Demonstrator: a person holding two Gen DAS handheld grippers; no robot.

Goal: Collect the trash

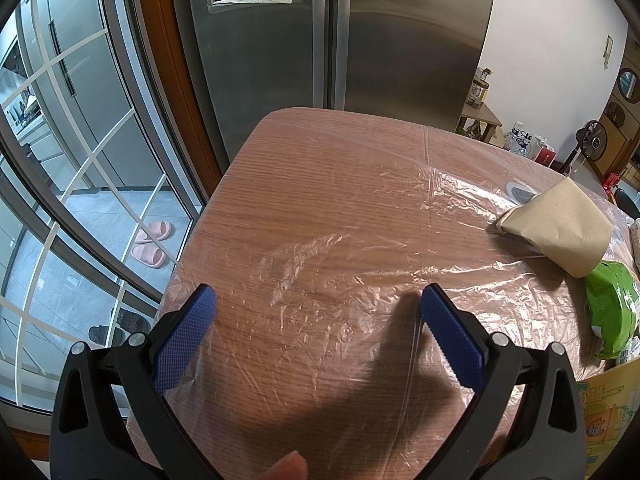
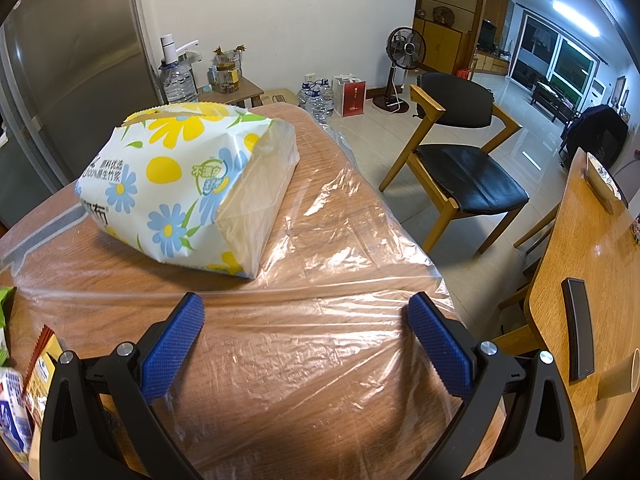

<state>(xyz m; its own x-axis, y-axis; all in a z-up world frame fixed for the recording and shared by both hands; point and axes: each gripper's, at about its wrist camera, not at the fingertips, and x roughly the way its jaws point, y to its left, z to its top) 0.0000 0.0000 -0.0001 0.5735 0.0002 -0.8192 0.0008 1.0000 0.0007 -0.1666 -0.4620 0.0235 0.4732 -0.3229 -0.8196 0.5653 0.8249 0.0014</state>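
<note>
A clear plastic bag [image 1: 340, 280] lies spread flat on the wooden table [image 1: 320, 152]; it also shows in the right wrist view [image 2: 320, 320]. My left gripper [image 1: 318, 304] is open and empty just above the bag. My right gripper [image 2: 306, 312] is open and empty above the bag's other part. A flowered tissue pack [image 2: 168, 188] lies on the bag ahead of the right gripper; its brown end [image 1: 560, 224] shows at the right of the left wrist view. A green wrapper [image 1: 612, 312] lies beside it. Snack wrappers [image 2: 24, 380] lie at the right view's left edge.
A steel fridge [image 1: 320, 40] stands behind the table. A glass door [image 1: 80, 160] and slippers [image 1: 152, 244] are to the left. A black chair [image 2: 460, 152] and a second wooden table [image 2: 592, 280] with a remote [image 2: 576, 328] stand to the right. A cardboard box [image 1: 608, 408] sits at the near right.
</note>
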